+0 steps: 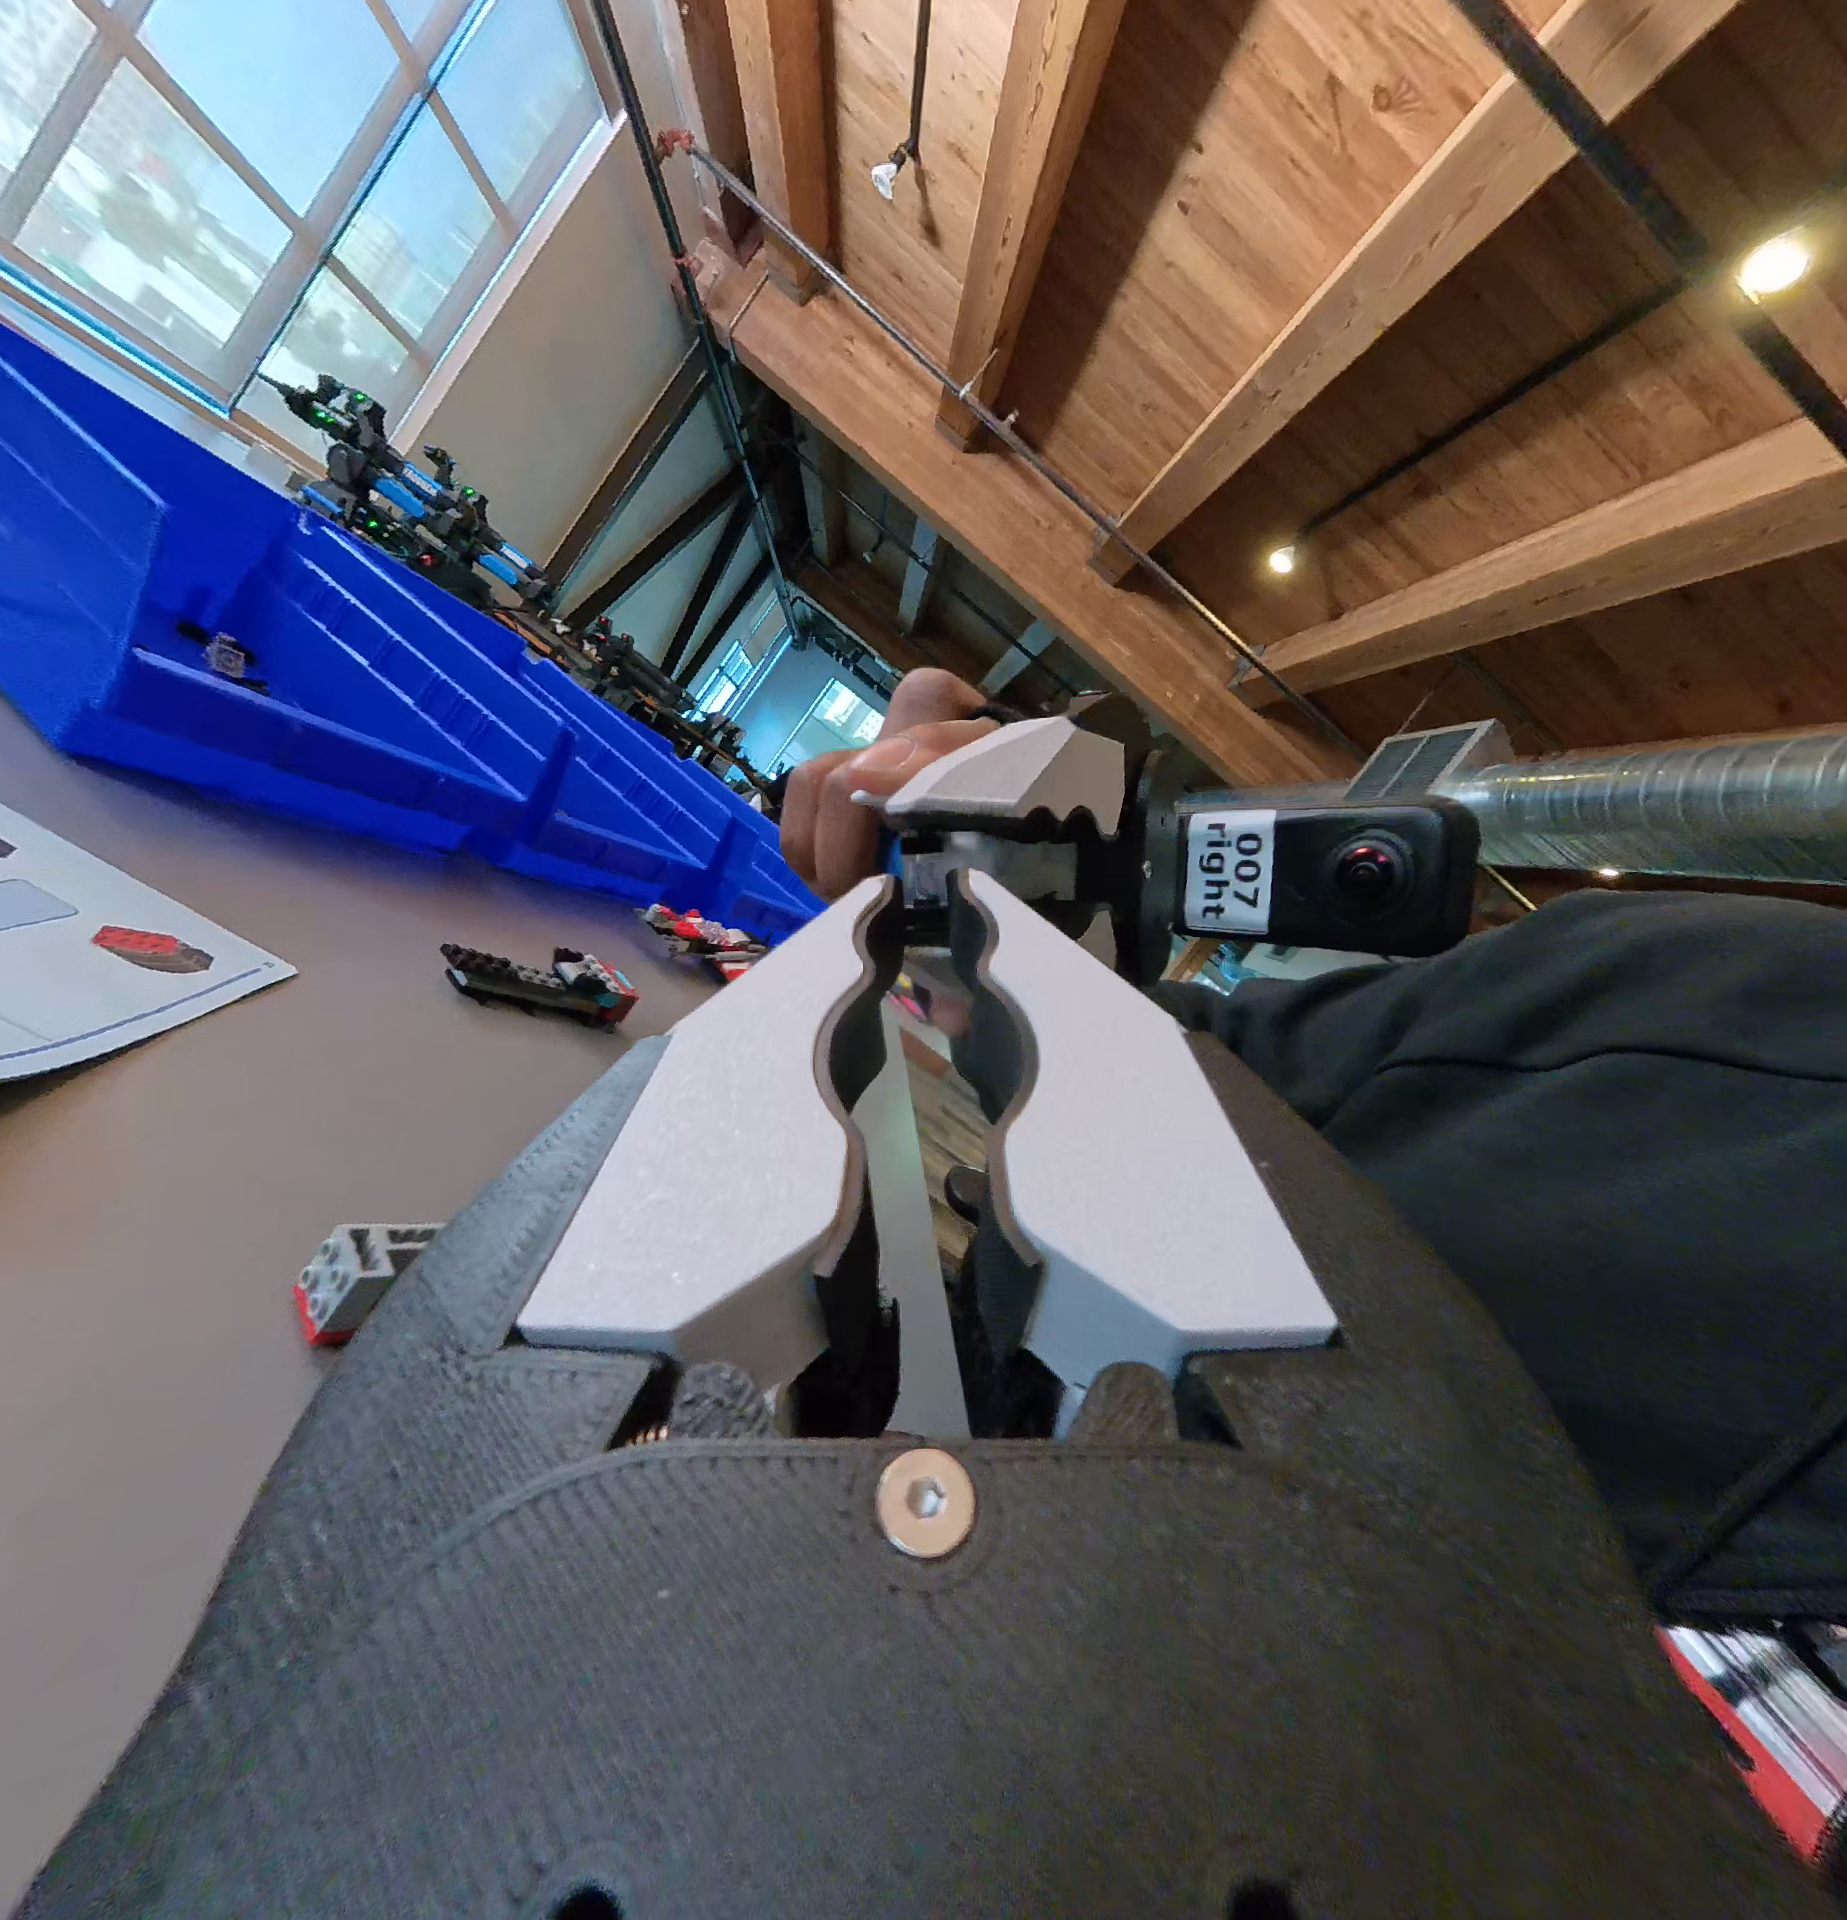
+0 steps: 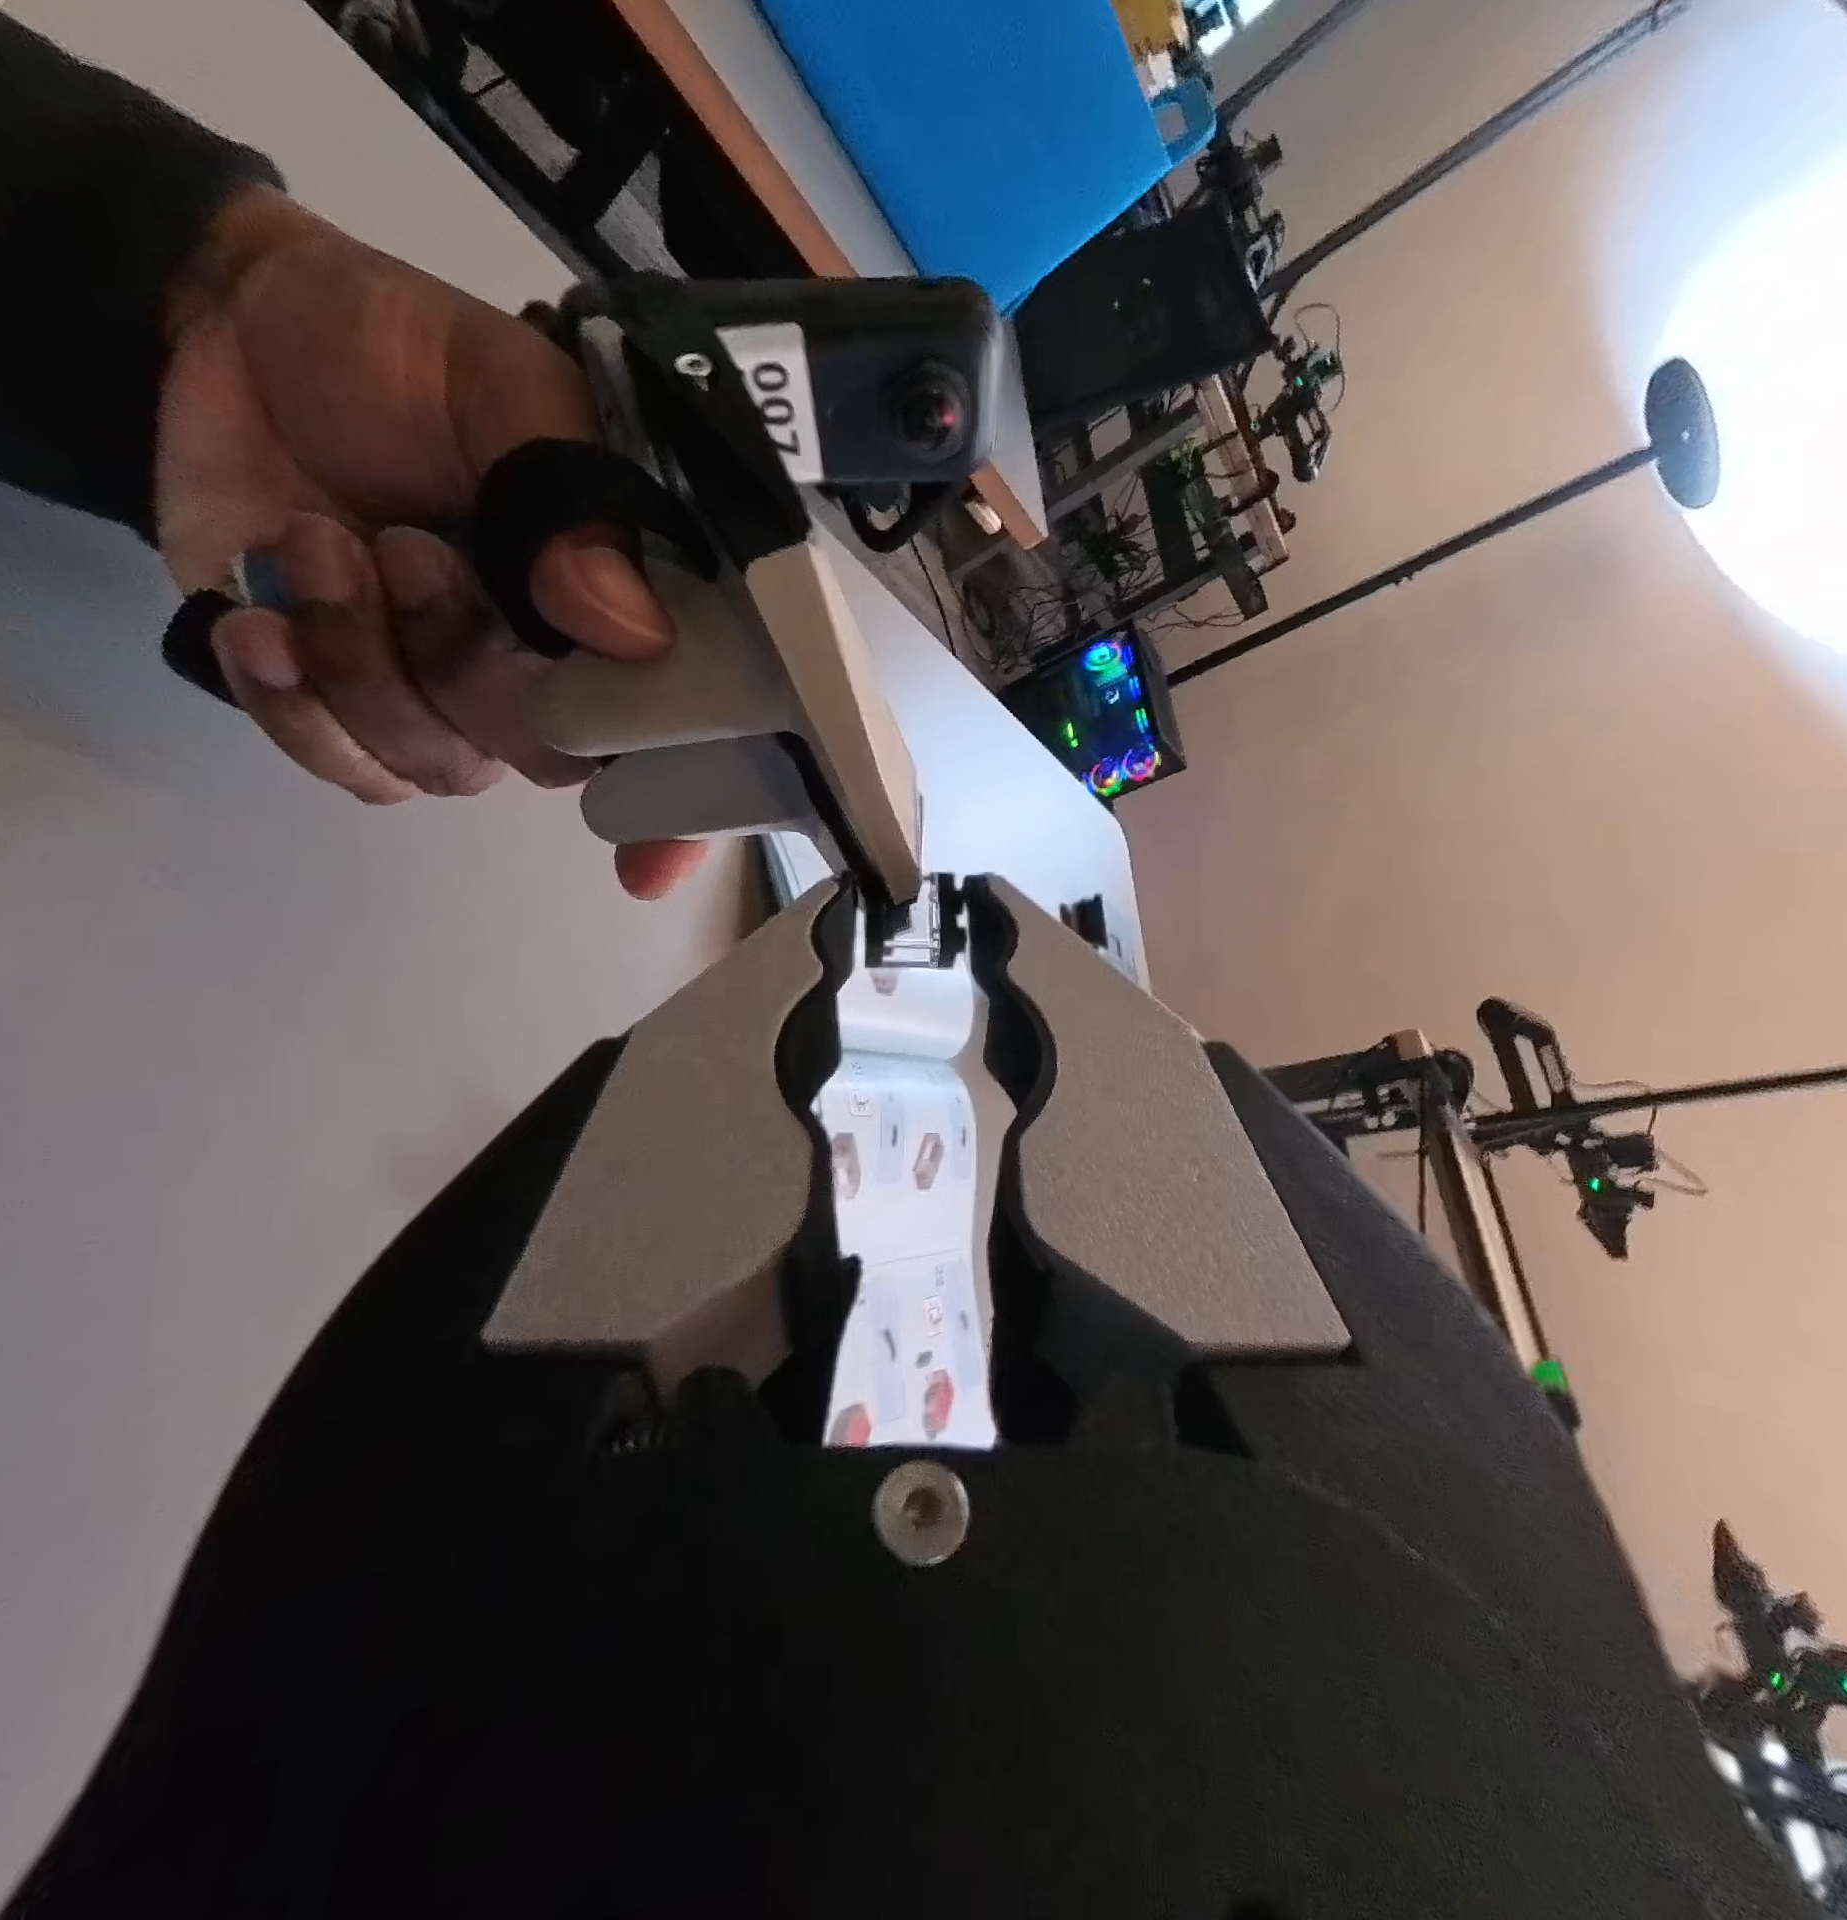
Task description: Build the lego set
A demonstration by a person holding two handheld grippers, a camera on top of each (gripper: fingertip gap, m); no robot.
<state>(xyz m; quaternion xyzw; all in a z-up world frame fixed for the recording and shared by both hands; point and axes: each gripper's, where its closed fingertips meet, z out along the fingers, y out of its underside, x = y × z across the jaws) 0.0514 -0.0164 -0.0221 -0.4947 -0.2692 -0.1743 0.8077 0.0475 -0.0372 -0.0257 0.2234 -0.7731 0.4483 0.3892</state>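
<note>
Centrally in the left wrist view, the left gripper (image 1: 924, 899) is seen with its grey fingers (image 1: 784, 1039) drawn narrow, their tips closed on a small black and clear lego assembly (image 1: 924, 894) just above the middle of the frame. The same piece is gripped from the other side by the right gripper (image 1: 898, 821), whose grey finger crosses the frame from the right, so that the two sets of tips meet on it. In the right wrist view, the right gripper (image 2: 914, 914) is shown slightly above centre, its grey fingers (image 2: 1106, 1091) held narrowly apart with the small assembly (image 2: 908, 935) pinched between the tips; the left gripper (image 2: 877, 862) comes down onto it from the upper left, carried by a bare hand (image 2: 379, 499) in a dark sleeve.

On the brown tabletop (image 1: 171, 1351), at the left of the left wrist view, a long black lego build with red and white parts (image 1: 540, 982) is laid flat, and a red and grey brick cluster (image 1: 353, 1283) is seen lower down, partly hidden by the gripper body. A white printed instruction sheet (image 1: 88, 956) is laid at the left edge, and a blue plastic sorting tray (image 1: 327, 665) runs across the upper left.
</note>
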